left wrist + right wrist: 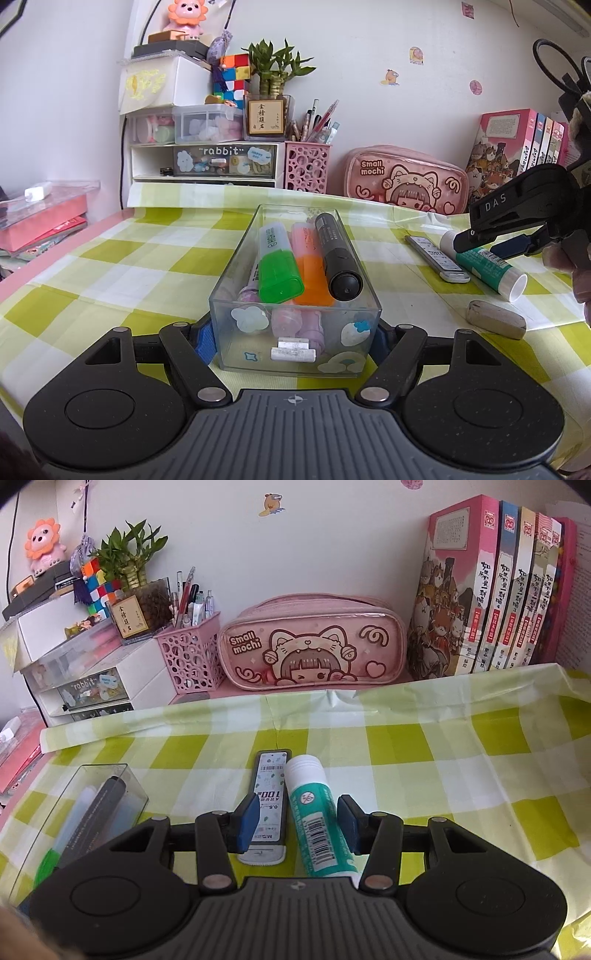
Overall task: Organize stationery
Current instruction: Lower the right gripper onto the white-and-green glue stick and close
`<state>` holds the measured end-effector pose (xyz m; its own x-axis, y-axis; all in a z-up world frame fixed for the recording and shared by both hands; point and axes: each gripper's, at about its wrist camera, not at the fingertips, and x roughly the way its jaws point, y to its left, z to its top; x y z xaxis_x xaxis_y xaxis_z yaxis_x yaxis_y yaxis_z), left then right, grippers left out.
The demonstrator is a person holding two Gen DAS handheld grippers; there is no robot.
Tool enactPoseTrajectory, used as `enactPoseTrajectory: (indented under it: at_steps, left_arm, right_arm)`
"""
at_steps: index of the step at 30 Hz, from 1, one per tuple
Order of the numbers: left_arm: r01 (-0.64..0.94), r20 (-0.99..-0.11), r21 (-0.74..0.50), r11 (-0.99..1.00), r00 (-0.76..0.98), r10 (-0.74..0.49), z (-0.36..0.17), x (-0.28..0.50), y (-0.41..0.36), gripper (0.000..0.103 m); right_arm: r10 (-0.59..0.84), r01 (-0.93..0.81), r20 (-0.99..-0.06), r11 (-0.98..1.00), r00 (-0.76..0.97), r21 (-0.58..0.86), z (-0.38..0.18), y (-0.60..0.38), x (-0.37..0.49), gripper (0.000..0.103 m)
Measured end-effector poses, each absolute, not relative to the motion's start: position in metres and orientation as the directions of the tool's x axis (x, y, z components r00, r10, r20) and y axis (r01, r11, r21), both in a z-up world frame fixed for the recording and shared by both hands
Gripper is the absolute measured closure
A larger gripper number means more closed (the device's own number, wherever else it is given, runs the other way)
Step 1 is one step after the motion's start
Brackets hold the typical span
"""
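Note:
A clear plastic box (236,258) stands on the green checked cloth, and my left gripper (293,339) is shut on its near end, one blue pad on each side wall. Inside lie a green highlighter (277,266), an orange highlighter (312,266), a black marker (338,254) and small pink items. To the right, a teal and white glue stick (317,812) and a flat pencil-lead case (269,794) lie side by side. My right gripper (298,821) hangs open over them with both between its fingers, the pads not pressing. A grey eraser (495,319) lies nearer me.
Along the back wall stand a pink "Small mochi" pencil case (314,646), a pink pen holder (192,661), a row of books (498,590) and a white drawer unit (207,162) with a plant. The clear box (74,801) sits left of the right gripper.

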<state>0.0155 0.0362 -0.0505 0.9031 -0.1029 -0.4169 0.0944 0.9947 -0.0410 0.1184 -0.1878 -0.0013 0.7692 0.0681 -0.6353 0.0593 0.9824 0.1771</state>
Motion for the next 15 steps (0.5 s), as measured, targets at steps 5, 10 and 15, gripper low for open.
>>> enactPoseTrajectory:
  at_steps: [5, 10, 15]
  left_arm:
    - [0.090, -0.416, -0.040, 0.995, 0.904, -0.098, -0.051, 0.017, 0.035, 0.029]
    - [0.092, -0.415, -0.037, 0.995, 0.904, -0.099, -0.052, 0.017, 0.035, 0.029]
    - [0.089, -0.421, -0.039, 0.995, 0.902, -0.097, -0.050, 0.013, 0.036, 0.030]
  right_arm:
    - [0.059, 0.082, -0.657, 0.980, 0.752, 0.181, -0.008, -0.191, 0.124, 0.064]
    - [0.099, 0.098, -0.658, 0.962, 0.746, 0.256, -0.008, -0.200, 0.127, 0.071]
    - [0.182, 0.102, -0.648, 0.921, 0.740, 0.375, -0.003, -0.198, 0.120, 0.072]
